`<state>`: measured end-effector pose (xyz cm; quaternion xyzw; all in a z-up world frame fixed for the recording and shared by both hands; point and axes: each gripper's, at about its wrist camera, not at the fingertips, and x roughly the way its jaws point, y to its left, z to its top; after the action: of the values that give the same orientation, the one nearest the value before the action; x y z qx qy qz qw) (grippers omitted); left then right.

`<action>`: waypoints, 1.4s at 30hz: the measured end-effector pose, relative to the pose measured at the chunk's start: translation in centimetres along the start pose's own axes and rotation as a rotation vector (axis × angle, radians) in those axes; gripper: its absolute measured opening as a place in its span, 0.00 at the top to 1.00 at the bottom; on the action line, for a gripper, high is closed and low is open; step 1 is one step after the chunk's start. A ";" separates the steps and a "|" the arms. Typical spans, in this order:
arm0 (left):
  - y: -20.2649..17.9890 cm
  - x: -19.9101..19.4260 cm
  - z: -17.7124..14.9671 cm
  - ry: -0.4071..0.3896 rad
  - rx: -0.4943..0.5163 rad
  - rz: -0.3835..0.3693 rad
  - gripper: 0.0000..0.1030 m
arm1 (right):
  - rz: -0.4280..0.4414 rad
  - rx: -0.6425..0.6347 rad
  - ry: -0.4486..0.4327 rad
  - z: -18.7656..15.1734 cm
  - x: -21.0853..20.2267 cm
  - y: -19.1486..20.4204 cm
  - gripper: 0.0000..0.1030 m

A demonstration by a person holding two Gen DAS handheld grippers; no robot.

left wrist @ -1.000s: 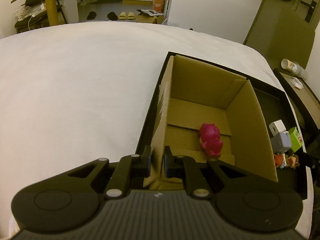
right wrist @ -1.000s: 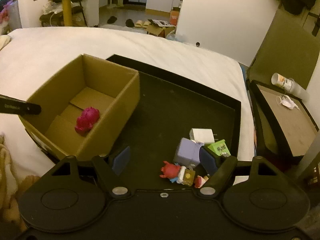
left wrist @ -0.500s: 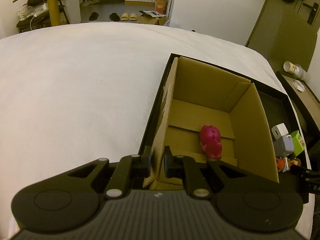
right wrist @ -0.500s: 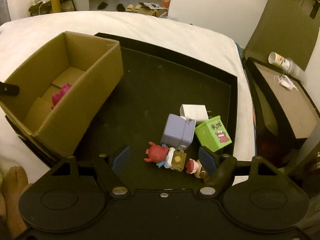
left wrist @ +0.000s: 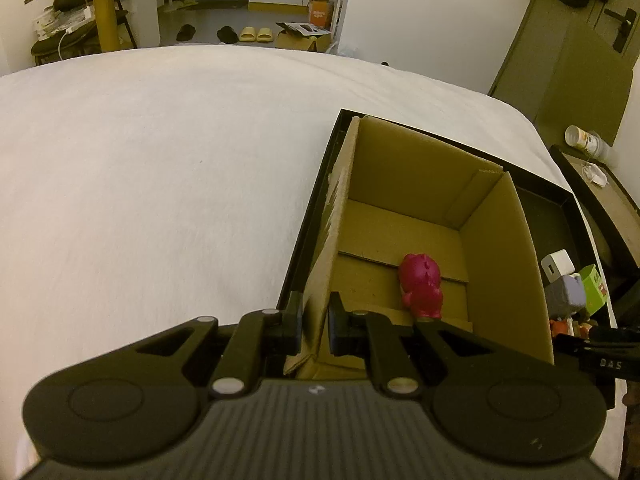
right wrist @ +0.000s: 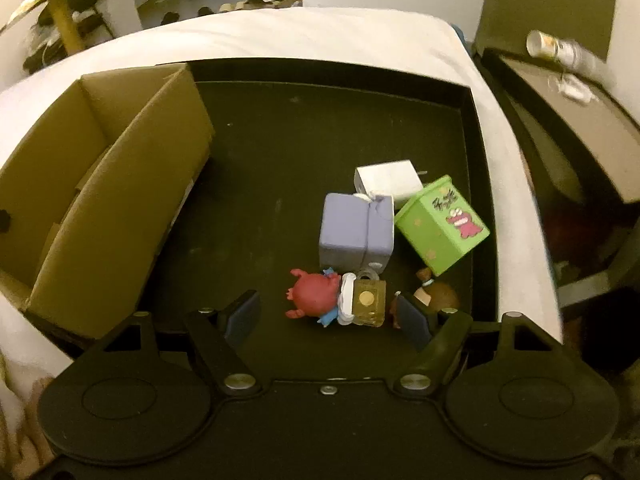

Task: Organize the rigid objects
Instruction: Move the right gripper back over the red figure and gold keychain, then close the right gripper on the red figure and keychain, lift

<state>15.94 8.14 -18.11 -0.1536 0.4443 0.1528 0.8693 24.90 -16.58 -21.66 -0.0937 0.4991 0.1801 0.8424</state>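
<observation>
- Jaws of the left gripper (left wrist: 314, 330) are clamped on the near wall of the cardboard box (left wrist: 504, 248).
- Pink pig toy (left wrist: 422, 286) lies inside the box.
- Right gripper (right wrist: 326, 316) hangs with jaws apart over a red figure (right wrist: 314, 294) on the black tray (right wrist: 280, 140).

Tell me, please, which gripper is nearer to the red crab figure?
Right. The right gripper hangs open just above the red crab figure; the left gripper is clamped on the cardboard box wall.
</observation>
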 end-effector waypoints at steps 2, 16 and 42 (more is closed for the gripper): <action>0.1 0.0 -0.1 -0.001 -0.004 0.000 0.89 | -0.009 0.004 0.003 -0.1 0.4 -0.1 0.29; 0.0 -0.1 0.0 0.002 -0.005 0.003 0.89 | 0.011 0.073 0.028 0.2 2.2 -0.3 0.29; -0.3 -0.2 0.2 -0.002 -0.006 0.014 0.89 | 0.023 0.005 -0.062 2.1 -2.7 2.2 0.43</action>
<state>16.12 7.89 -17.76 -0.1530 0.4438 0.1603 0.8683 24.58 -14.45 -18.25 -0.0803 0.4741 0.1912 0.8557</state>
